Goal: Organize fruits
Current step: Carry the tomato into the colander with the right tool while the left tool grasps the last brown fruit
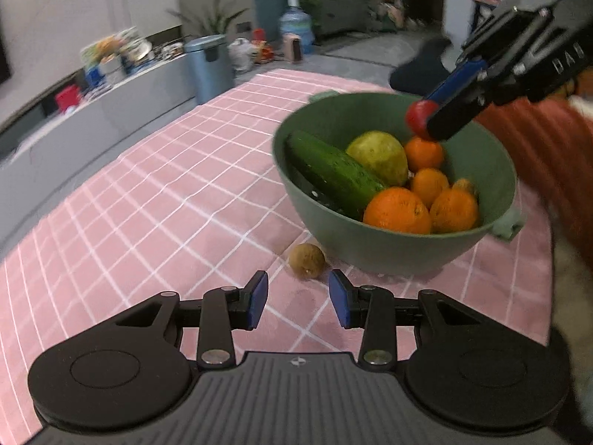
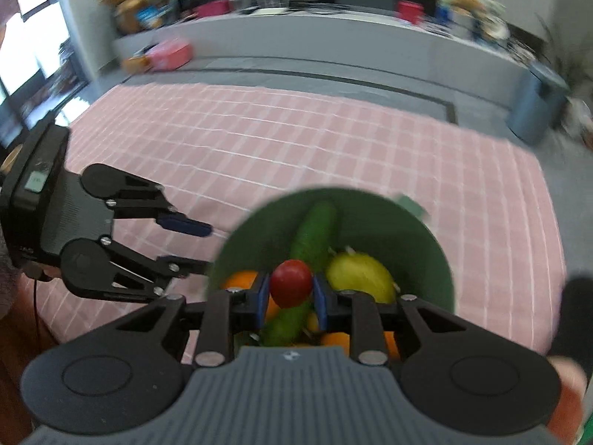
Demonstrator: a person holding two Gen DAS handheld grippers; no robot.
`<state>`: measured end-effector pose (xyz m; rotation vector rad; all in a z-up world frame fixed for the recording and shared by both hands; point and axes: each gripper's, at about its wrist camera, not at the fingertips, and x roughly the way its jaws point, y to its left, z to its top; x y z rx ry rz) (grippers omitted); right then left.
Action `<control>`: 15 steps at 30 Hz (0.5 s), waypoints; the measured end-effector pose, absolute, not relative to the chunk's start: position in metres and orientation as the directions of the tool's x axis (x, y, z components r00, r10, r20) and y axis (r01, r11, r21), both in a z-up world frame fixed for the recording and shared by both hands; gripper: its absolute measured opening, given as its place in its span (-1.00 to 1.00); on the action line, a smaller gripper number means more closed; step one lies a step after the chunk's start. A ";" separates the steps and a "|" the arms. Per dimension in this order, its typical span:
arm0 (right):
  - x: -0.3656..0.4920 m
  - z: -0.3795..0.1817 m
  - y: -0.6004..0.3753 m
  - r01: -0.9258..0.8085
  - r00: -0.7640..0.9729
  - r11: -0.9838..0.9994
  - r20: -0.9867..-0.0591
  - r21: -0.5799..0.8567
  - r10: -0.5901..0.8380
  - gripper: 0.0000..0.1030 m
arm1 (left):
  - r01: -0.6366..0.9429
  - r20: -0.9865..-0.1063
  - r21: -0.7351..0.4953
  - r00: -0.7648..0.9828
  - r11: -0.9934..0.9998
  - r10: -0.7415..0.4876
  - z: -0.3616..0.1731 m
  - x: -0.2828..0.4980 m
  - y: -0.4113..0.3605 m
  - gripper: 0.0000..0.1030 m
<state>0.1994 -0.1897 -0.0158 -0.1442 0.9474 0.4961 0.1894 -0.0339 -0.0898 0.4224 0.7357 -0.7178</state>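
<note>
A green bowl [image 1: 389, 252] stands on the pink checked cloth and holds a cucumber [image 1: 333, 170], a yellow-green fruit [image 1: 378, 155] and several oranges [image 1: 398, 209]. My right gripper [image 2: 290, 289] is shut on a small red tomato [image 2: 291, 282] and holds it above the bowl [image 2: 441, 259]; it also shows in the left wrist view [image 1: 426, 120]. My left gripper [image 1: 298, 298] is open and empty, low over the cloth, just short of a small brown fruit [image 1: 307, 260] lying beside the bowl.
The pink checked cloth [image 1: 166, 200] covers the table. A blue-grey bin [image 1: 211, 66] and a water jug [image 1: 296, 22] stand on the floor beyond. A grey counter [image 2: 333, 37] with clutter runs along the back.
</note>
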 end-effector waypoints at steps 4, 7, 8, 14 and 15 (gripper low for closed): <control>0.194 -0.030 -0.212 -0.376 0.512 0.914 -0.788 0.152 0.342 -0.59 | 0.753 -0.743 0.194 0.531 0.628 -0.407 -0.101 0.194 -0.049 -0.11; 0.194 -0.040 -0.221 -0.340 0.524 0.914 -0.763 0.220 0.378 -0.58 | 0.775 -0.750 0.259 0.537 0.577 -0.385 -0.110 0.197 -0.060 -0.11; 0.194 -0.045 -0.222 -0.331 0.527 0.914 -0.758 0.233 0.384 -0.58 | 0.782 -0.750 0.271 0.537 0.562 -0.385 -0.112 0.198 -0.061 -0.11; 0.191 -0.063 -0.228 -0.307 0.524 0.910 -0.749 0.279 0.407 -0.58 | 0.814 -0.757 0.289 0.516 0.504 -0.400 -0.116 0.206 -0.070 -0.12; 0.194 -0.065 -0.229 -0.306 0.524 0.911 -0.750 0.277 0.404 -0.58 | 0.817 -0.759 0.297 0.516 0.494 -0.396 -0.117 0.207 -0.072 -0.20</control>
